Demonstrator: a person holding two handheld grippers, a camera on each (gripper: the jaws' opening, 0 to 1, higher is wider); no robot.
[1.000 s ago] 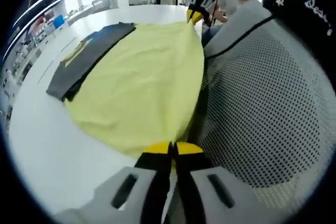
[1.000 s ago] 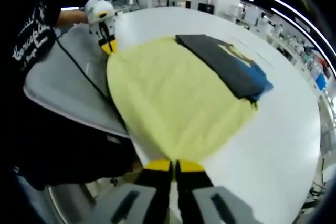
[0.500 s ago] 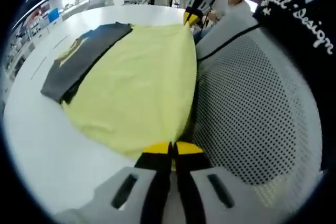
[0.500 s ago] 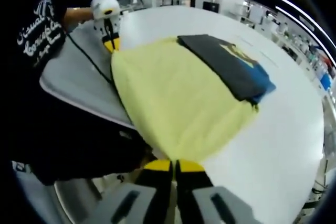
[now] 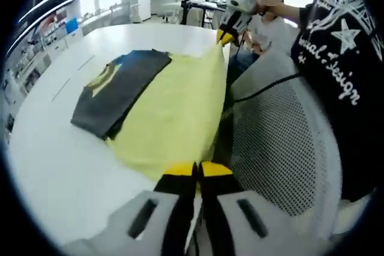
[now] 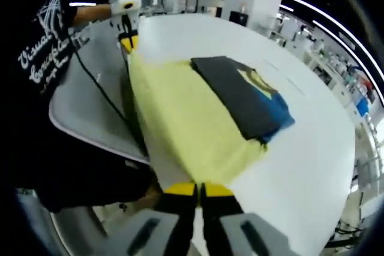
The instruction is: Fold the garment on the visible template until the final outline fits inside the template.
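Left gripper: fingers closed on near corner of yellow garment.
Right gripper: fingers closed on the opposite corner of the same edge; also seen at.
Hold: edge is lifted taut between both grippers, judged ready for folding over.
Garment: spread on white bench, beyond the fingers.
Dark folded cloth: laid on the garment's far part.

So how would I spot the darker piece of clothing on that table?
Find the big white table, then the yellow garment spread at its near edge. Lying on the yellow one's far side is a smaller folded dark grey garment, with a yellow print and a blue patch.
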